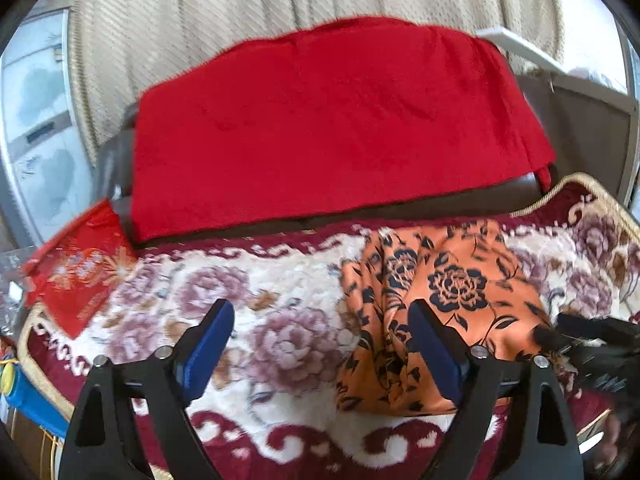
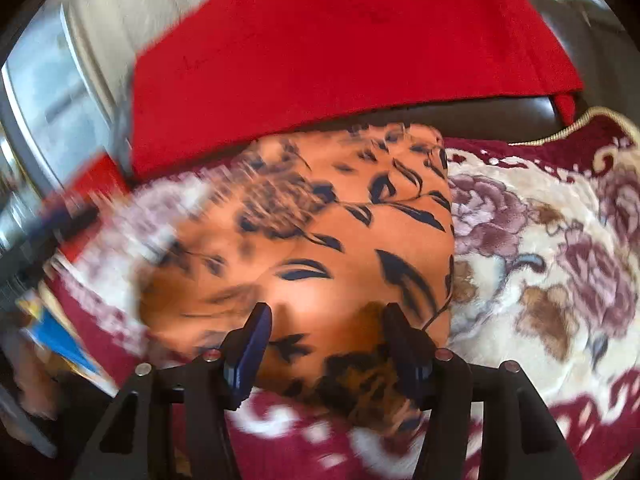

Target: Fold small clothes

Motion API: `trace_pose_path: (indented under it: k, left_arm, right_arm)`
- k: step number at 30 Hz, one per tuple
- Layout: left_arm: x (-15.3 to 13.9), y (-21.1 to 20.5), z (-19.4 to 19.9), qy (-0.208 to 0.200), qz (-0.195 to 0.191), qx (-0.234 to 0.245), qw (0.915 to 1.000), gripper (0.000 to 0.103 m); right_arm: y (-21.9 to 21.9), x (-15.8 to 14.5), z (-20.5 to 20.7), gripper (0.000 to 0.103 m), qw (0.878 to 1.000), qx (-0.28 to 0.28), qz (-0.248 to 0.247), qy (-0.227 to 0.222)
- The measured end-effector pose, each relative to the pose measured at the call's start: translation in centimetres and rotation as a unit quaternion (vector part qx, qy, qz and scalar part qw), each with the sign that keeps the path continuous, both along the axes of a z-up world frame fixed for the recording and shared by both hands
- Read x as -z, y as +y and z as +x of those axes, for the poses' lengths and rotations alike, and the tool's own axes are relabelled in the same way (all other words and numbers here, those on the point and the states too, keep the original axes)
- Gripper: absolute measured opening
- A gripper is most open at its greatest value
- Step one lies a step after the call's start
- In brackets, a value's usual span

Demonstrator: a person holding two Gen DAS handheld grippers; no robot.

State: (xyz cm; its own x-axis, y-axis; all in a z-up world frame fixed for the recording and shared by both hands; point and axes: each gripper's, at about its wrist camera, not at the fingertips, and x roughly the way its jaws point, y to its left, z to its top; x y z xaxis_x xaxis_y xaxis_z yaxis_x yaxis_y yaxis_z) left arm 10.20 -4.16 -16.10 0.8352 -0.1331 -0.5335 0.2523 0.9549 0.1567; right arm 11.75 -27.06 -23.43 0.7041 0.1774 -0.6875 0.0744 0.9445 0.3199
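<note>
Left wrist view: my left gripper (image 1: 320,344) hangs wide open with nothing between its blue pads, over the flowered blanket (image 1: 256,280).

Just right of that gripper lies the orange garment with dark flowers (image 1: 440,280), bunched on the blanket — its near edge passes behind my right-hand finger, though no pad presses it. Ahead, a red cloth (image 1: 320,128) drapes a dark seat back, and a red printed bag (image 1: 80,272) sits off to the left. In the right wrist view my right gripper (image 2: 326,334) stands part open with the orange garment (image 2: 320,240) spread directly ahead and under the fingers — the blur keeps me from telling whether the pads grip the cloth.
</note>
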Motion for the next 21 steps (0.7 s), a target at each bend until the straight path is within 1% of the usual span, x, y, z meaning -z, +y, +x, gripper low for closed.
trace_pose_path:
  k: [1, 2, 4, 6, 8, 10, 12, 17, 20, 21]
  left_arm:
    - [-1.1, 0.6, -1.0, -0.014, -0.011, -0.005, 0.9998, 0.100]
    - [-1.7, 0.9, -1.6, -0.024, -0.018, -0.009, 0.9995, 0.103]
    - [-2.9, 1.7, -2.9, -0.043, -0.034, -0.016, 0.9984, 0.103]
    - [-3.9, 2.1, -4.0, -0.053, -0.041, -0.019, 0.9976, 0.103]
    - [-4.4, 2.3, -4.7, -0.050, -0.043, -0.022, 0.9975, 0.103]
    - [-4.9, 2.5, -5.4, -0.048, -0.045, -0.027, 0.9975, 0.103]
    - [-5.4, 2.5, -6.1, -0.053, -0.042, -0.035, 0.9971, 0.103]
    - [-6.7, 2.1, -7.5, -0.058, -0.025, -0.052, 0.9967, 0.103]
    - [-7.6, 1.8, -8.8, -0.079, -0.011, -0.051, 0.9955, 0.103]
    - [-8.0, 1.9, -9.2, -0.084, -0.009, -0.049, 0.9952, 0.103]
  right_arm:
    - [-0.4, -1.2, -1.2, 0.061, 1.000, 0.009, 0.015, -0.024]
    - [-0.3, -2.6, -2.3, 0.061, 0.999, 0.018, 0.011, -0.045]
    - [-0.1, -5.6, -4.9, 0.061, 0.995, 0.036, -0.022, -0.093]
    - [0.1, -8.3, -7.0, 0.061, 0.990, 0.046, -0.038, -0.126]
    - [0.2, -10.1, -9.1, 0.061, 0.988, 0.051, -0.040, -0.141]
    - [0.3, -11.3, -11.1, 0.061, 0.985, 0.060, -0.052, -0.151]
    - [0.7, -12.2, -12.7, 0.061, 0.983, 0.063, -0.070, -0.156]
    - [1.9, -14.2, -15.7, 0.062, 0.980, 0.062, -0.087, -0.168]
    - [2.7, -15.0, -17.0, 0.063, 0.978, 0.061, -0.101, -0.174]
    - [2.9, -15.0, -17.2, 0.064, 0.977, 0.059, -0.104, -0.177]
